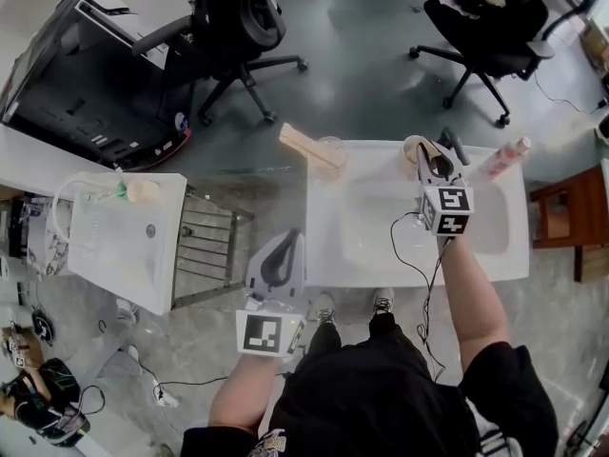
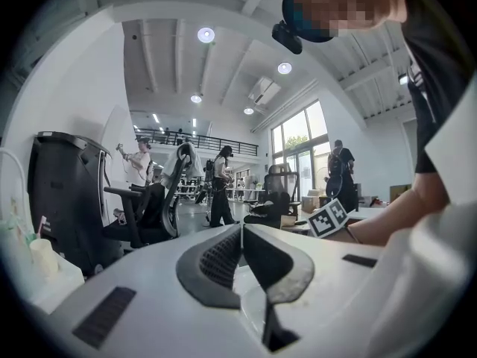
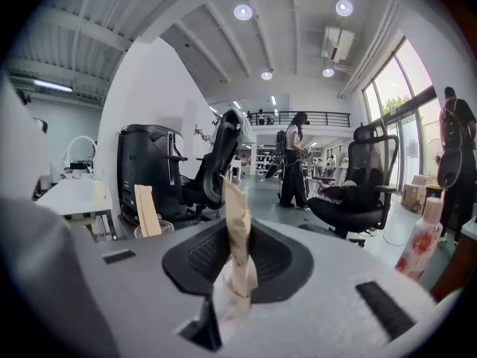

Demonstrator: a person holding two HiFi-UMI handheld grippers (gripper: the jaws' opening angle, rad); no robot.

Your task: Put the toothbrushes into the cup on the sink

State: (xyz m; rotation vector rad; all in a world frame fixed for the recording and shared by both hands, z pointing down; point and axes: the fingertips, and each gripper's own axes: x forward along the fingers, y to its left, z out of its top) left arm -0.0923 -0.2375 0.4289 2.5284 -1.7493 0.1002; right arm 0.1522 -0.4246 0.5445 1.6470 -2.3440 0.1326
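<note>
I'm seeing the right gripper (image 3: 238,228) with its jaws clamping a paper-wrapped toothbrush (image 3: 236,203), which is sticking up between the pads at frame center. The cup (image 1: 331,150) is sitting at the sink's (image 1: 324,255) upper-left corner, left of those jaws, holding another wrapped toothbrush (image 1: 306,146). The left gripper (image 1: 284,244) is hanging lower left, jaws closed on nothing.

I am working in an open office hall; office chairs (image 1: 233,17) are standing around, ceiling lamps (image 3: 243,11) are shining.
</note>
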